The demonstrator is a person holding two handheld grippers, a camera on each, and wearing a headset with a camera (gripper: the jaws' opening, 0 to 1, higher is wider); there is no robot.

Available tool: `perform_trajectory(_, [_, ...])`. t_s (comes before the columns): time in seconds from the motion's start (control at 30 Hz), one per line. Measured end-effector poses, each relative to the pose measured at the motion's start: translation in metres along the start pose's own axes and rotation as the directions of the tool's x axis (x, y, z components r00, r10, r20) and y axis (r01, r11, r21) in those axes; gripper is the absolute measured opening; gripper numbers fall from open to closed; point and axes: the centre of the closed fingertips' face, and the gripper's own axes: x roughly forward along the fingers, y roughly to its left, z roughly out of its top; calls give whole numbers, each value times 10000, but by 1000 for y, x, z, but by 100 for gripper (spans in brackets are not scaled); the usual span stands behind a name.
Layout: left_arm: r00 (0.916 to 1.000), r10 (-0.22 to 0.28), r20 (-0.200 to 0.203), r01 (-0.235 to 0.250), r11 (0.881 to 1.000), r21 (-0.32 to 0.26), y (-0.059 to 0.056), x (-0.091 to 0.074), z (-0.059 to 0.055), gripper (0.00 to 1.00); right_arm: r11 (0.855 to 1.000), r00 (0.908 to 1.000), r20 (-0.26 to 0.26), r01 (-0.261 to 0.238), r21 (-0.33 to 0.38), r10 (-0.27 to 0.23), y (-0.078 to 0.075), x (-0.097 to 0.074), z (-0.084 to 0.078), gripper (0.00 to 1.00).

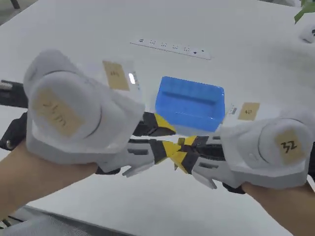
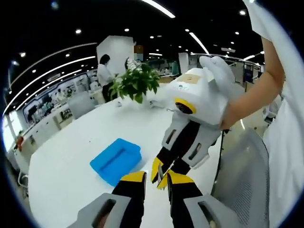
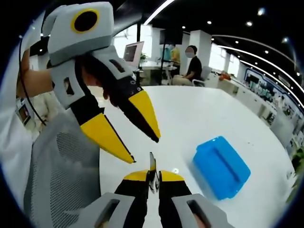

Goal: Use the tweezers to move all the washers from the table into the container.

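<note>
Label 32 on right gripper (image 3: 153, 174) pinching tweezers (image 3: 152, 162), left gripper (image 3: 145, 149) spread, labelled perhaps 24

Lighting: bright, even, from ceiling strips (image 2: 156, 7) and spots overhead; white table (image 1: 236, 29) washed pale, shadows faint. Head view: soft blur throughout, container (image 1: 189, 103) edges smeared. Gripper views: sharper, strong fisheye bending toward edges.

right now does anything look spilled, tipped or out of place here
Nothing stands out. The blue container sits flat and upright on the white table; the right claw is shut on the tweezers, the open left claw close to it.
</note>
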Motion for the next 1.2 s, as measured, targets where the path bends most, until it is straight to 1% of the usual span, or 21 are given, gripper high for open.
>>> perform_trajectory(0.07, [9992,386,-114,-392,9977,-548,5,-6,-8,25,9997,9997,222,78,231,-83,-7,2,3,3])
perform_trajectory(0.1, [9989,453,-113,-460,9963,-723,6,-8,-11,31,9993,9996,278,71,361,-81,-10,4,4,3])
perform_trajectory(0.17, [9987,463,-234,-492,9878,-1476,3,-12,-19,37,9968,9983,538,194,779,-236,-18,7,8,3])
perform_trajectory(0.2, [9977,668,-67,-670,9833,-1693,5,-15,-21,40,9942,9961,825,215,1055,-302,-23,8,12,3])
perform_trajectory(0.23, [9969,783,32,-766,9821,-1719,6,-17,-22,43,9915,9950,931,226,1278,-347,-26,9,14,3])
perform_trajectory(0.3, [9929,1186,64,-1149,9724,-2029,7,-21,-25,51,9850,9910,1259,225,1710,-445,-34,11,17,3])
perform_trajectory(0.37, [9858,1672,-137,-1656,9564,-2405,10,-26,-33,55,9810,9896,1323,302,1916,-563,-42,14,16,3])
perform_trajectory(0.43, [9755,2186,-260,-2173,9375,-2716,15,-29,-39,54,9804,9889,1347,360,1936,-629,-46,19,14,3])
perform_trajectory(0.47, [9658,2591,-128,-2511,9211,-2975,18,-32,-39,58,9790,9885,1349,398,2001,-678,-49,22,11,3])
perform_trajectory(0.53, [9566,2905,-216,-2815,9028,-3253,19,-36,-42,66,9783,9884,1262,580,1990,-842,-53,27,7,3])
perform_trajectory(0.57, [9543,2972,-309,-2907,8995,-3262,17,-36,-43,68,9771,9877,1215,727,2000,-983,-57,30,4,4])
perform_trajectory(0.6, [9546,2956,-363,-2912,9012,-3210,16,-37,-44,69,9754,9869,1231,771,2065,-1040,-58,31,3,4])
perform_trajectory(0.63, [9512,3033,-572,-3055,8986,-3148,18,-38,-52,69,9717,9853,1344,738,2243,-1058,-60,33,3,4])
perform_trajectory(0.73, [9431,3211,-867,-3318,8903,-3118,17,-39,-62,77,9657,9827,1547,601,2528,-1016,-61,38,6,4])
perform_trajectory(0.83, [9435,3135,-1074,-3313,8848,-3276,10,-38,-69,78,9665,9809,1588,704,2469,-1120,-62,45,9,4])
perform_trajectory(0.9, [9411,3174,-1164,-3380,8784,-3379,8,-35,-74,81,9647,9816,1421,897,2476,-1277,-65,49,7,4])
perform_trajectory(0.97, [9425,3120,-1200,-3342,8719,-3579,4,-32,-76,86,9655,9806,1465,919,2437,-1303,-66,53,8,4])
perform_trajectory(1.0, [9404,3169,-1237,-3401,8678,-3622,3,-32,-77,86,9655,9811,1424,940,2427,-1313,-67,55,7,4])
perform_trajectory(1.1, [9404,3142,-1299,-3400,8641,-3710,-1,-30,-79,92,9667,9820,1394,913,2391,-1272,-67,60,7,4])
perform_trajectory(1.17, [9407,3108,-1362,-3393,8647,-3703,-3,-30,-82,91,9652,9828,1358,892,2458,-1254,-68,63,4,4])
perform_trajectory(1.2, [9393,3085,-1499,-3426,8653,-3658,-3,-30,-85,92,9643,9829,1372,853,2509,-1226,-69,65,4,4])
